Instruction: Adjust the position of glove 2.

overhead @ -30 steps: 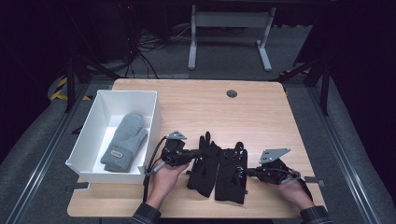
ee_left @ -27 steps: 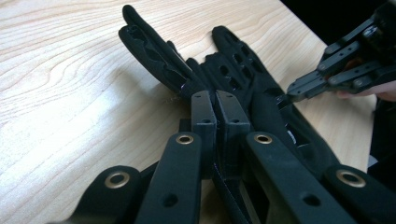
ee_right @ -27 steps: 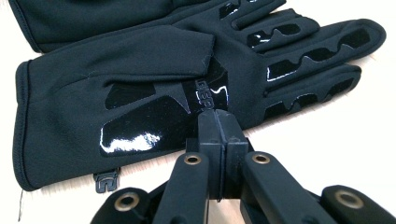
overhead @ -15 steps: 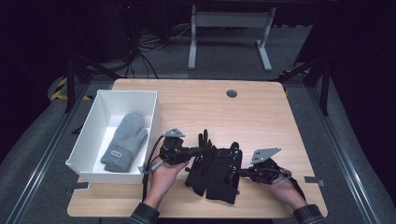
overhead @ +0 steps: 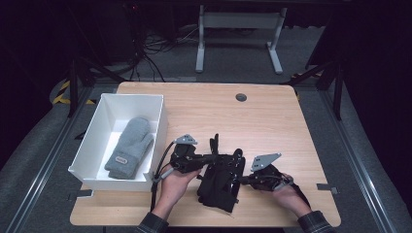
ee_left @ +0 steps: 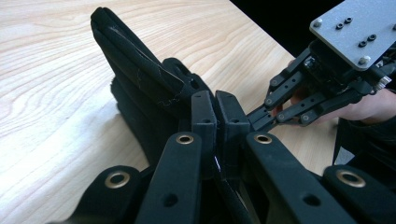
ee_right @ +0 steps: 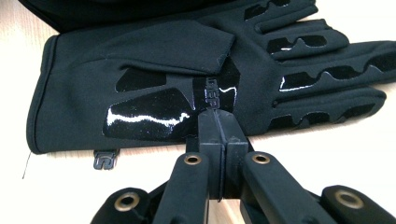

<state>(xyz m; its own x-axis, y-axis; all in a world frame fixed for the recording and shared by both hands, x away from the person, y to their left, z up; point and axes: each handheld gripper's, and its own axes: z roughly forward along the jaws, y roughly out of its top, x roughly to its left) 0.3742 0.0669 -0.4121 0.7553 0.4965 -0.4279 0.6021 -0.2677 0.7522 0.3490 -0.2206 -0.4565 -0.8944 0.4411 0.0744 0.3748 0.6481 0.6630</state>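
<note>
Near the front edge of the table [overhead: 272, 111], about in the middle, lie the black gloves [overhead: 221, 179], one partly over the other. The left claw [overhead: 210, 158] is closed on the upper glove [ee_left: 140, 70] and holds its fabric raised from the wood, so this glove stands up like a fold. The right claw [overhead: 241, 180] is closed too, with its jaws pressed together at the side of the lower glove [ee_right: 196, 88]. This glove lies flat, palm up, with shiny grip patches. Whether the tips pinch any fabric, I cannot tell.

The white box [overhead: 92, 145] stands at the front left corner of the table, and a grey mitten [overhead: 128, 153] lies already inside it.

I judge that the step in hand is arranging the pair, one glove on the other, before it goes away. The next move calls for laying the raised glove down evenly, so the fingers and cuffs match. After that, both gloves together need a firm grip for the carry toward the box.
</note>
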